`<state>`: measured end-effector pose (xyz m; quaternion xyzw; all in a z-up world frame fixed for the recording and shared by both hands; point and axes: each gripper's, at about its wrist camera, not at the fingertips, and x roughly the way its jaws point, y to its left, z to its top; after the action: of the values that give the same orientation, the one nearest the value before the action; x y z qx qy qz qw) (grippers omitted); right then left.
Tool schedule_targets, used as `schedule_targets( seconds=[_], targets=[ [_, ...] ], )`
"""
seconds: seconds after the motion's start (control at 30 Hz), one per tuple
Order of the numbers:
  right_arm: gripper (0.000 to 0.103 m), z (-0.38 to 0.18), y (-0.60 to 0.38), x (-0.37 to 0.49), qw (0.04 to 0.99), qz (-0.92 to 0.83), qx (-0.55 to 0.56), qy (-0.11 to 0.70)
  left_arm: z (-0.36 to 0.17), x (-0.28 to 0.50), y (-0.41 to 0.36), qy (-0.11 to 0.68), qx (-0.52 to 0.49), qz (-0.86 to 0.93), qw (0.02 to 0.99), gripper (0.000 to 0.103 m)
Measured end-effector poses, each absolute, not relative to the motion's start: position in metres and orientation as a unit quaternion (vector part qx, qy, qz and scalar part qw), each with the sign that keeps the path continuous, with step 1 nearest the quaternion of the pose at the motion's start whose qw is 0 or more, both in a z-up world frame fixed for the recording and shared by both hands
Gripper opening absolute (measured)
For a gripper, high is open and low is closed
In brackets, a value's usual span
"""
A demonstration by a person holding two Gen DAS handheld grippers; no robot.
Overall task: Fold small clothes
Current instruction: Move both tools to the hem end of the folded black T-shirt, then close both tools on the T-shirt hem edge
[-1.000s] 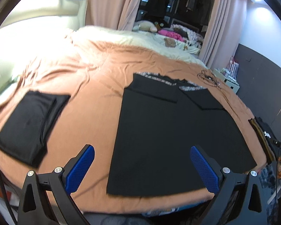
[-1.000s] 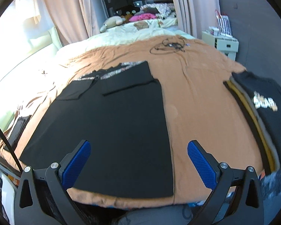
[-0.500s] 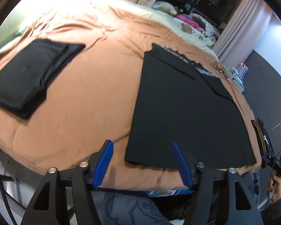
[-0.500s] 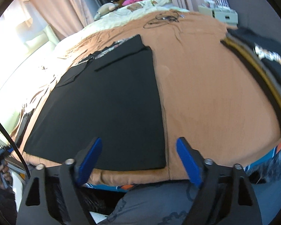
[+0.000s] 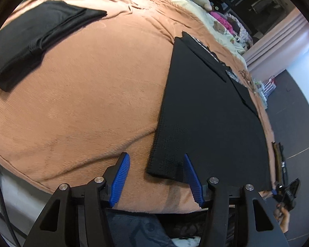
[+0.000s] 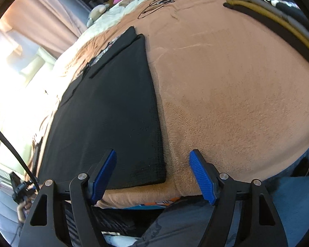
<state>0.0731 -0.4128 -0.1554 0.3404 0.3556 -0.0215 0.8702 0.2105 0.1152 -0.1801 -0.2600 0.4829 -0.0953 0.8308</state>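
A black garment (image 5: pixel 206 111) lies flat on the orange-brown blanket (image 5: pixel 82 103), its sleeves folded in at the far end. My left gripper (image 5: pixel 155 160) is open and low over the garment's near left corner, which lies between the blue pads. In the right wrist view the same garment (image 6: pixel 113 113) shows, and my right gripper (image 6: pixel 152 156) is open and straddles its near right corner. Neither gripper holds the cloth.
A folded black garment (image 5: pixel 31 35) lies at the far left of the bed. A stack of folded clothes (image 6: pixel 278 14) sits at the right. A black cable (image 6: pixel 158 2) lies further back, with pillows and toys (image 5: pixel 222 22) beyond. The bed edge is just below the grippers.
Both grippers have dropped and moved forward to the garment's near corners. Their jaws have narrowed from wide open to partly open.
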Motion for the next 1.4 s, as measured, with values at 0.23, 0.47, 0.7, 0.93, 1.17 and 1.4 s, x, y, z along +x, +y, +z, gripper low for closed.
schedule_targets(
  seconds=[0.23,0.47,0.7,0.93,1.17,1.4],
  targets=[
    [0.072,-0.164,-0.426,0.06,0.853,-0.003,0.404,0.33,-0.187,0.208,0.111,0.489,-0.323,-0.119,0.801,0.056],
    [0.071,-0.18,-0.421,0.046,0.836,0.03,0.452,0.31,-0.189,0.206,0.107,0.482,-0.359,-0.13,0.788,0.056],
    [0.066,-0.198,-0.415,0.052,0.821,0.042,0.493,0.285,-0.19,0.212,0.103,0.448,-0.41,-0.136,0.782,0.056],
    [0.066,-0.207,-0.403,0.065,0.823,0.043,0.494,0.278,-0.189,0.219,0.089,0.44,-0.412,-0.133,0.787,0.056],
    [0.042,-0.208,-0.415,0.064,0.825,0.002,0.495,0.272,-0.191,0.231,0.1,0.435,-0.412,-0.088,0.796,0.045],
    [0.036,-0.198,-0.409,0.067,0.83,-0.017,0.487,0.272,-0.183,0.226,0.113,0.413,-0.418,-0.094,0.804,0.038]
  ],
)
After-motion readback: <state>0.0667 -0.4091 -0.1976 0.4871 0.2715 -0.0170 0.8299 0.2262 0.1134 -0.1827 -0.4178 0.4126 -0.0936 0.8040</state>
